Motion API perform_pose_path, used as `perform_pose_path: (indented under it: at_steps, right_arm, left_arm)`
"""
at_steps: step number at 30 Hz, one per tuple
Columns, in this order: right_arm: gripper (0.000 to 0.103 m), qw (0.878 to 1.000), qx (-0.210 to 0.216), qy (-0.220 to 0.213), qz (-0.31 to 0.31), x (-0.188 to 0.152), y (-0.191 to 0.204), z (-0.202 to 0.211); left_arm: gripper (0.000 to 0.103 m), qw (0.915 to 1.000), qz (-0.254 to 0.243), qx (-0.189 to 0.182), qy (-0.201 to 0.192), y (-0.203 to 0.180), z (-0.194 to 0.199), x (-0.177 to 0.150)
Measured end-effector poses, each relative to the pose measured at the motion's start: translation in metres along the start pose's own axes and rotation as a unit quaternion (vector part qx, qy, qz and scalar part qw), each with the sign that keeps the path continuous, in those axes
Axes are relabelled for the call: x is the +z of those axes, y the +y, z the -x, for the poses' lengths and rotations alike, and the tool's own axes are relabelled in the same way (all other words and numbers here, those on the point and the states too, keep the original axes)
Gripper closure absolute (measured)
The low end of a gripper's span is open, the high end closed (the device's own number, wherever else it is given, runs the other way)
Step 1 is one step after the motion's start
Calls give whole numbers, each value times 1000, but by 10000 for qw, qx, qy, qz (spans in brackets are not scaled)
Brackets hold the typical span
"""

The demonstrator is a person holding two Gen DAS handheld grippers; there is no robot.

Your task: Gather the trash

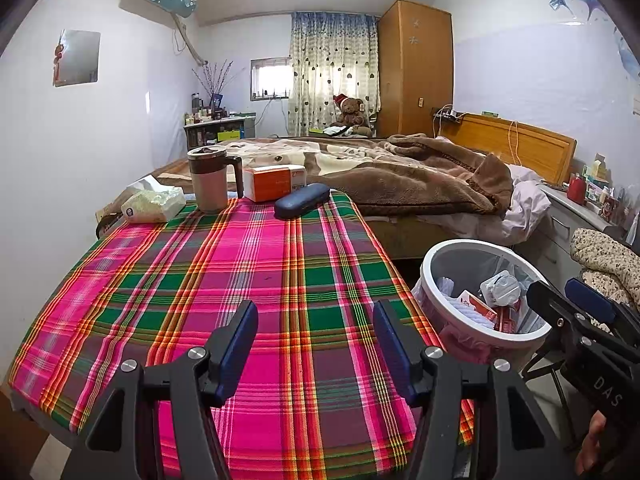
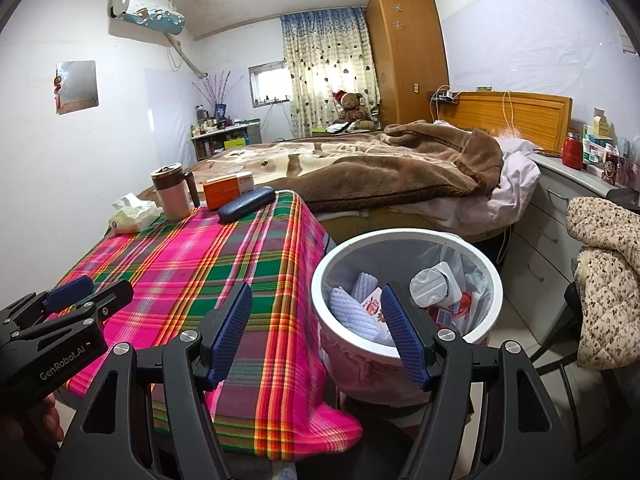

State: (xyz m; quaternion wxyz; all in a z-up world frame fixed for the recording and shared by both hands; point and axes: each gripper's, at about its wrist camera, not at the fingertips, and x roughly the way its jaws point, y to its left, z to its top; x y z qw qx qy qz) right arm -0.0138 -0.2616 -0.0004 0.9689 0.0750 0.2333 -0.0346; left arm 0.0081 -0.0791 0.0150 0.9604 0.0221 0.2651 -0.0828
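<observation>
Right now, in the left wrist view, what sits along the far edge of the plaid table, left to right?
Pale green tissue pack → beige mug with brown lid → orange and white box → dark blue glasses case.

The left gripper [image 1: 316,336] is pointing forward and slightly downward, its jaws standing apart with nothing between the pads. The right gripper [image 2: 316,328] is holding a matching attitude just beside it, jaws spread wider and likewise empty.
</observation>
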Motion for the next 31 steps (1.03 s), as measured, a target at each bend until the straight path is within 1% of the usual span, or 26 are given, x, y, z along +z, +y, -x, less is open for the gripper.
perform_pose_path:
  at_steps: [31]
  right_arm:
    - [35, 10000, -51, 43, -40, -1, -4, -2]
  left_arm:
    - [43, 10000, -41, -42, 41, -4, -3, -1]
